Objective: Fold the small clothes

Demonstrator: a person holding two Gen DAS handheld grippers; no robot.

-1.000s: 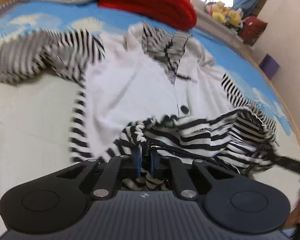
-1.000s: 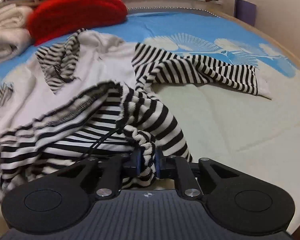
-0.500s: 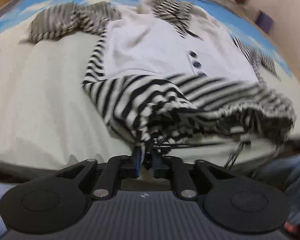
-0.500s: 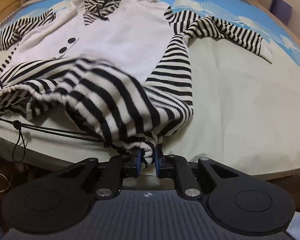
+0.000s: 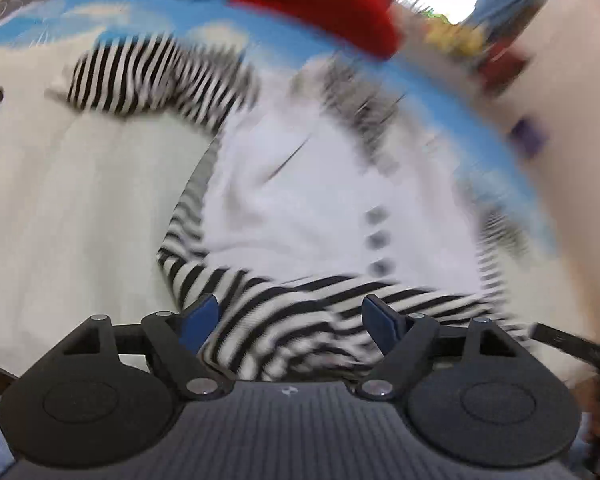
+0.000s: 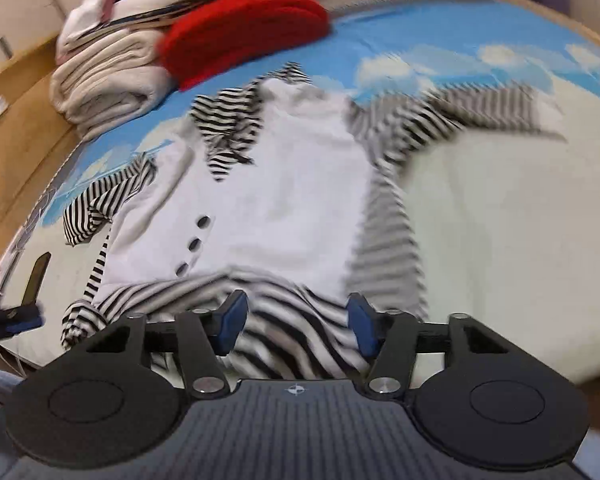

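Both tools have just been opening: the left tool (image 5: 290, 318) and the right tool (image 6: 296, 322) now stand open, holding nothing, with the striped hem between their jaws. The sweater (image 6: 284, 200) lies spread in the frame's middle on the bed (image 6: 500, 240), so I judge folding can begin.

A bed (image 6: 500, 240) carries everything, its cover pale cream nearer the cameras and blue with white cloud shapes toward twelve o'clock. A white garment (image 6: 284, 200) with black-and-white striped sleeves, collar and hem lies spread flat on it, sleeves reaching out to nine and two o'clock. Beyond it, at eleven o'clock, rest a red knitted bundle (image 6: 248, 20) and, just beside it, a stack of folded cream cloth (image 6: 104, 84).
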